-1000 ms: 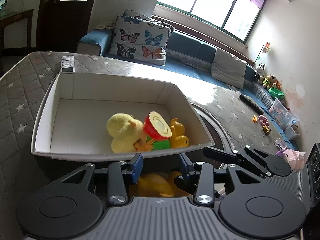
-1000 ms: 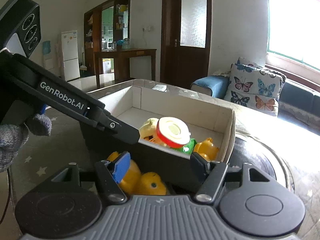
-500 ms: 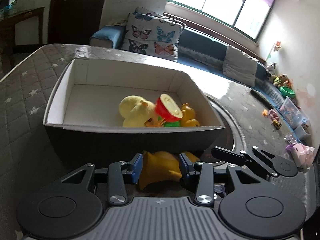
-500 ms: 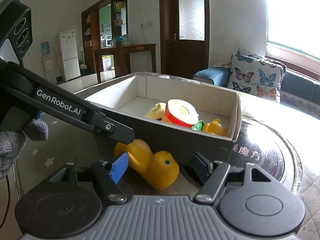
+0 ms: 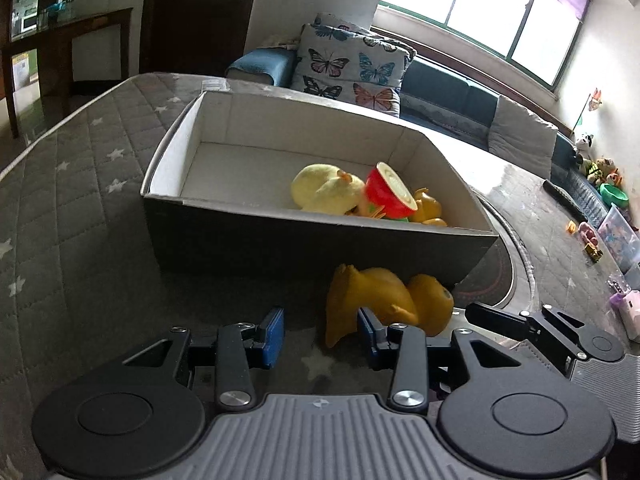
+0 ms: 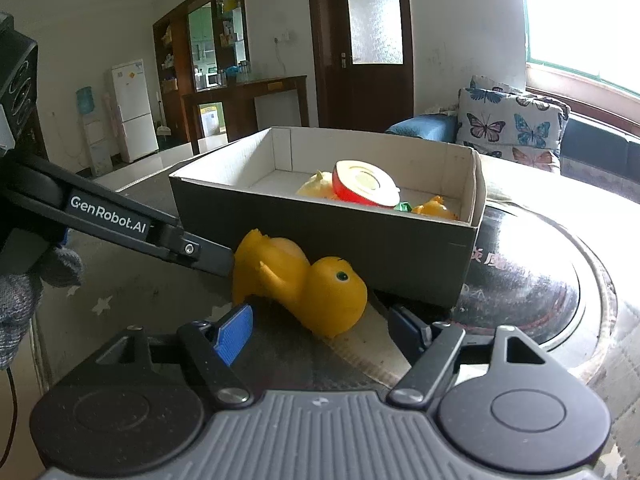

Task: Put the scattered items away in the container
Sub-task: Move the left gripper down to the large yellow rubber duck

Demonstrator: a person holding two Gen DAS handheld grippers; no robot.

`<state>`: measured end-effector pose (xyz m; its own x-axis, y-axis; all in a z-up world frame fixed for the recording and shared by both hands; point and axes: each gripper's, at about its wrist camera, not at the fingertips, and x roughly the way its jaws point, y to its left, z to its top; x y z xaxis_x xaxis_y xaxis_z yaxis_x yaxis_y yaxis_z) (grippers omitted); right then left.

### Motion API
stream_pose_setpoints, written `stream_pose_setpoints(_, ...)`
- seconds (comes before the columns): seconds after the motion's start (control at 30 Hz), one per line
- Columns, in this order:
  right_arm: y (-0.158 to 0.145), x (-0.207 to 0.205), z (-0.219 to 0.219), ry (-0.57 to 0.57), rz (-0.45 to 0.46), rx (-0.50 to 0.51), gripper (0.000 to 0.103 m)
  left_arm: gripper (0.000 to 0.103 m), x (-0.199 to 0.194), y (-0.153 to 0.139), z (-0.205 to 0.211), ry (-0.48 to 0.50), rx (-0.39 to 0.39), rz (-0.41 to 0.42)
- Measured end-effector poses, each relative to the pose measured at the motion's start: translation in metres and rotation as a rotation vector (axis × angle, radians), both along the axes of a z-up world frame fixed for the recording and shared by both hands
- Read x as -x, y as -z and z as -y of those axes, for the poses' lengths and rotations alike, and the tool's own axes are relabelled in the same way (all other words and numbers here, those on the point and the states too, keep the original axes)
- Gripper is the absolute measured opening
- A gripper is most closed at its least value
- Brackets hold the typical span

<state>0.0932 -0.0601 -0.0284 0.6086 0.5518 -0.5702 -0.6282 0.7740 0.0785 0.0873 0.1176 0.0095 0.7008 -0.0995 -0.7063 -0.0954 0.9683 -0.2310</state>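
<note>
A yellow rubber duck (image 5: 384, 304) (image 6: 304, 280) lies on its side on the table, against the near wall of the cardboard box (image 5: 320, 236) (image 6: 360, 244). Inside the box are a pale plush chick (image 5: 324, 190), a red toy fruit half (image 5: 390, 192) (image 6: 364, 182) and a small yellow duck (image 5: 428, 210). My left gripper (image 5: 320, 334) has its jaws closing; only the duck's tail end reaches between the pads, unpressed. My right gripper (image 6: 322, 328) has its jaws opening, and the duck lies just beyond its fingertips. In the right wrist view a left gripper finger (image 6: 120, 220) touches the duck's tail.
A grey quilted cover with stars (image 5: 80, 208) lies over the table. A round black plate (image 5: 496, 276) (image 6: 532, 280) sits beside and under the box's right end. A gloved hand (image 6: 16, 292) is at the left. A sofa with butterfly pillows (image 5: 352, 68) stands behind.
Both grippers have sunk from above the box rim to table level. The duck, close between the right pads before, now lies on the table beyond them. The right jaws have widened.
</note>
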Motion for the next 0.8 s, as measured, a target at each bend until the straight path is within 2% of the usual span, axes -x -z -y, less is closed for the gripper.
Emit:
stream_pose_setpoints(0.67,0.005,-0.012,-0.017,-0.005,0.019,0.033,0.076,0.042,-0.013,-0.003,-0.01,0.007,0.13,0.003)
stream_pose_setpoints(0.8,0.007,-0.016,-0.02,-0.015,0.014,0.04,0.067,0.042,-0.014,-0.002,-0.012,0.009,0.155,-0.001)
